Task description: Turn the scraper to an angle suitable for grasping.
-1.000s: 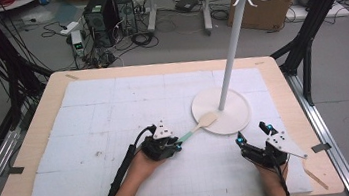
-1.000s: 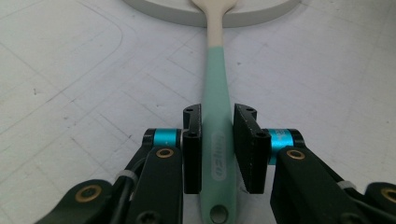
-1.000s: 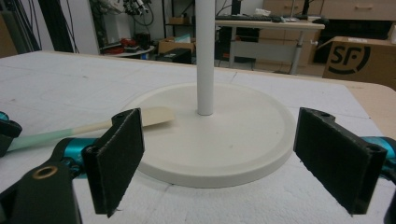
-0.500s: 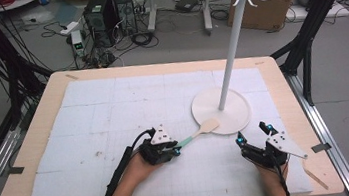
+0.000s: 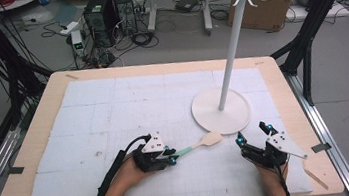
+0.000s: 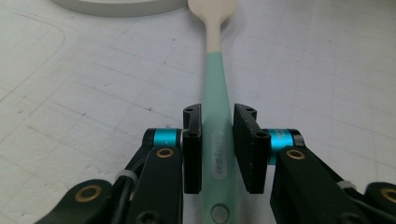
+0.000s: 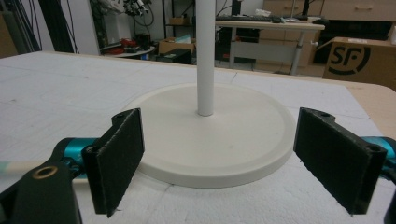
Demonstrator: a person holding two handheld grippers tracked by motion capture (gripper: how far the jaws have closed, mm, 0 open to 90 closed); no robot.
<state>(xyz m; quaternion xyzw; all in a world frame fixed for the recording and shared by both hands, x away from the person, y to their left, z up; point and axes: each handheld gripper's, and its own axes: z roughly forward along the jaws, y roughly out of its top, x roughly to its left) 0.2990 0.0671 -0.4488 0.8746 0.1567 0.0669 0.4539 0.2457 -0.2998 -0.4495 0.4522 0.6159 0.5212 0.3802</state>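
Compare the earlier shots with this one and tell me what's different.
Very little. The left tongs, shut on the green handle of the spatula, slid slightly toward the person's side, so the spatula's pale head now lies just off the rim of the white stand instead of touching it. Nothing was picked up or released. The right tongs stayed open and in place; the stand did not move.

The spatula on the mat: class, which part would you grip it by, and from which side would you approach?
Probably the green handle of the spatula, approached from its tail end along its length. It lies flat, and the handle is narrow and straight-sided, as the left gripper clamping it shows; the blade by the stand base is wider.
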